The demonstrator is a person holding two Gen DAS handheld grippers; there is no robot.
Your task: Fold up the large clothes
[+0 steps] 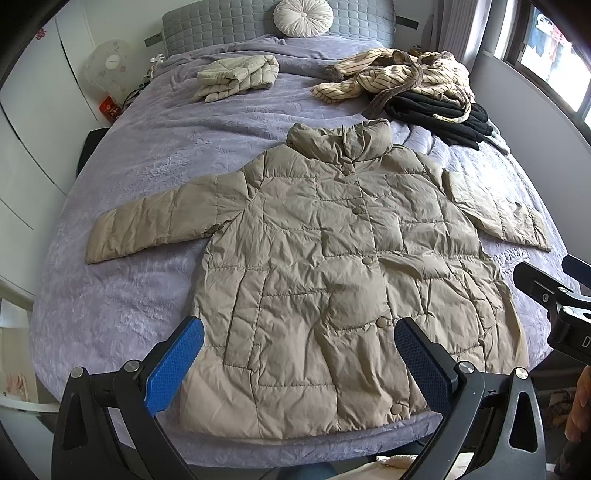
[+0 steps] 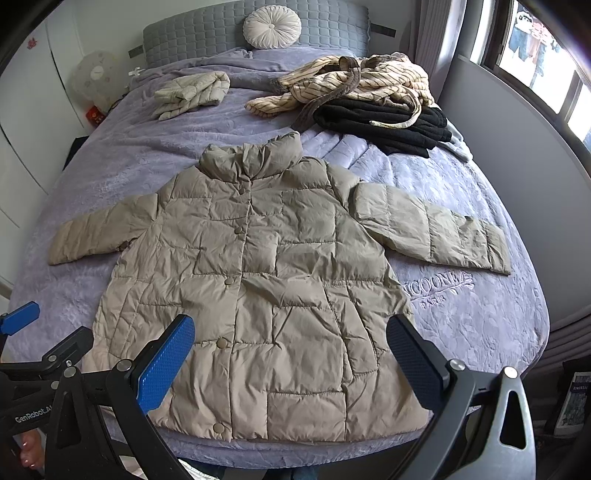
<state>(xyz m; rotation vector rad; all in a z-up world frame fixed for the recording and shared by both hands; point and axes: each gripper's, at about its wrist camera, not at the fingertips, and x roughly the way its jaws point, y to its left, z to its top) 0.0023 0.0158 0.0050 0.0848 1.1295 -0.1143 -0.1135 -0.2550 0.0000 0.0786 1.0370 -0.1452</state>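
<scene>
A large beige quilted puffer jacket (image 1: 332,266) (image 2: 258,280) lies flat and buttoned on the purple bed cover (image 1: 147,155) (image 2: 480,325), collar away from me, both sleeves spread out to the sides. My left gripper (image 1: 299,354) hovers open above the jacket's hem, nothing between its blue pads (image 1: 173,365). My right gripper (image 2: 291,350) also stands open over the hem, a little to the right, holding nothing. In the left wrist view the right gripper's black body (image 1: 554,299) shows at the right edge; the right wrist view catches the left gripper (image 2: 22,325) at its left edge.
A folded beige puffer (image 1: 236,75) (image 2: 192,92) lies at the far left of the bed. A striped cream garment (image 1: 399,75) (image 2: 351,81) is piled on black clothing (image 1: 443,114) (image 2: 384,122) at the far right. A round cushion (image 1: 303,16) leans on the grey headboard. A window wall runs along the right.
</scene>
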